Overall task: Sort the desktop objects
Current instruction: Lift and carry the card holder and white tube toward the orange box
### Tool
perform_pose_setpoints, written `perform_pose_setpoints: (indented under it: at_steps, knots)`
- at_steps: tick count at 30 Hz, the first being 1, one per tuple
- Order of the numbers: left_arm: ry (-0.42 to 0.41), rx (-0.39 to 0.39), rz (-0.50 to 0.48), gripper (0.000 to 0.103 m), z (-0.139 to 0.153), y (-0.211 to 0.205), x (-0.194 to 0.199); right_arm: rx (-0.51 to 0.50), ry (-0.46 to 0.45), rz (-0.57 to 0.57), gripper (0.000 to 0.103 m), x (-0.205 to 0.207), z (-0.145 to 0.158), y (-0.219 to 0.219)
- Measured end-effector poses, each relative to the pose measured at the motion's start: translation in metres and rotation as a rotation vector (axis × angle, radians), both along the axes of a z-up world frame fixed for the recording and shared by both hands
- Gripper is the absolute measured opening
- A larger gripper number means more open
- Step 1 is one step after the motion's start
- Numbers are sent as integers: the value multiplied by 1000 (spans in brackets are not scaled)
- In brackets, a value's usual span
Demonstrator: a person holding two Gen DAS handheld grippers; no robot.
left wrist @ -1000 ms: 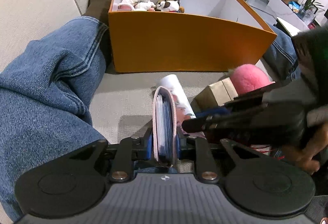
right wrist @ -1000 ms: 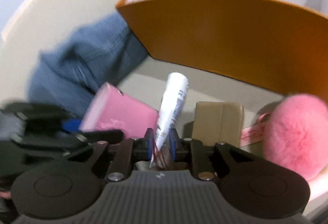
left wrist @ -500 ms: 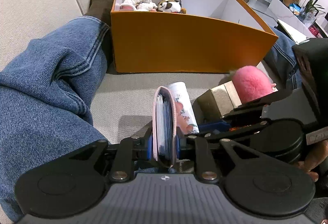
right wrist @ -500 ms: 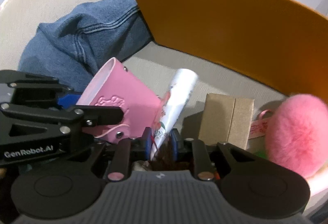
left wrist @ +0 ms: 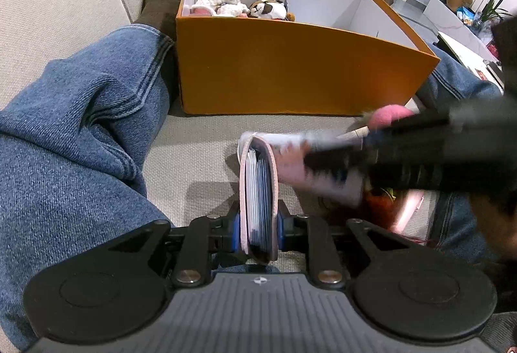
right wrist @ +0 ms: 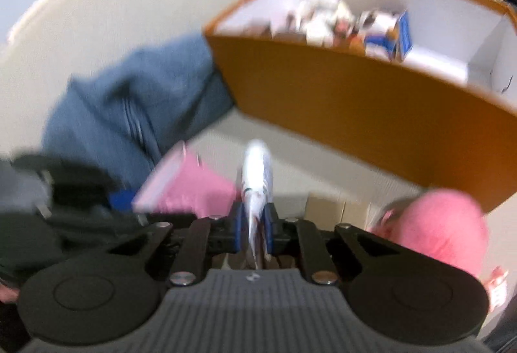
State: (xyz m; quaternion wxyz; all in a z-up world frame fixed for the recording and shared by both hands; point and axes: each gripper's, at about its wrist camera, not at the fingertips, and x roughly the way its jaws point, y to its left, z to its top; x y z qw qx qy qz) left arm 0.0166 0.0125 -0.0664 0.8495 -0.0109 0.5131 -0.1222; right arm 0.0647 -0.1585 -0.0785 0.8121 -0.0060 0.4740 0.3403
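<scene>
Tube (right wrist: 255, 181), white w/ printed pattern: clamped between the blue pads of the right gripper (right wrist: 254, 231), whose jaws have just been closing on it; vs. half a second ago it stands straighter along the fingers and sits higher against the sofa seat (left wrist: 200, 159), nozzle end pointing toward the orange box (left wrist: 290, 75). Pink card wallet (left wrist: 257, 197): unchanged, held edge-on and upright in the left gripper (left wrist: 257, 231), jaws pinching both covers, cards visible inside. In the left wrist view the right gripper now sweeps across the wallet's right side as a dark smear; before, it lay lower and sharp.

Hard to read: right wrist view is motion-blurred throughout; tube print illegible, box contents only blobs (plush toys (left wrist: 226, 2), a blue carton (right wrist: 400, 36)). Pink pom-pom (right wrist: 442, 230) is cut by the gripper body; small cardboard box (right wrist: 329, 207) is mostly hidden behind the fingers. Whether tube and wallet touch cannot be told.

Room: box's near wall stands just beyond the tube; jeans leg (left wrist: 74, 133) bounds the left; a strip of bare cushion lies between leg, box and wallet.
</scene>
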Motion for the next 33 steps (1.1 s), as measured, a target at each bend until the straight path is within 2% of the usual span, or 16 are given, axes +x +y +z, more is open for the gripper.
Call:
perform_pose_setpoints:
  at_steps: [3, 7, 9, 13, 17, 20, 25, 28, 31, 33]
  knots:
    - [-1, -1, 2, 23, 1, 0, 0, -13, -42, -23, 13, 14, 6, 8]
    - [1, -6, 6, 23, 1, 2, 2, 10, -43, -27, 12, 25, 9, 12]
    - [0, -6, 5, 23, 1, 2, 2, 8, -30, -22, 16, 26, 8, 13]
    - [-1, -11, 9, 23, -2, 3, 2, 13, -15, -2, 18, 23, 7, 13]
    - [-3, -10, 11, 23, -5, 2, 3, 49, 14, -7, 29, 25, 13, 8]
    - [-3, -15, 13, 23, -5, 3, 2, 87, 50, -12, 31, 28, 19, 3]
    - [-4, -16, 15, 23, -4, 4, 1, 66, 29, -2, 31, 26, 24, 3]
    - [-4, -23, 27, 21, -3, 5, 1, 53, 11, 26, 29, 27, 27, 9]
    - [-3, -28, 35, 21, -2, 7, 1, -13, -4, 86, 12, 26, 28, 23]
    - [-5, -26, 37, 21, -2, 6, 2, -46, 0, 111, 11, 26, 25, 30]
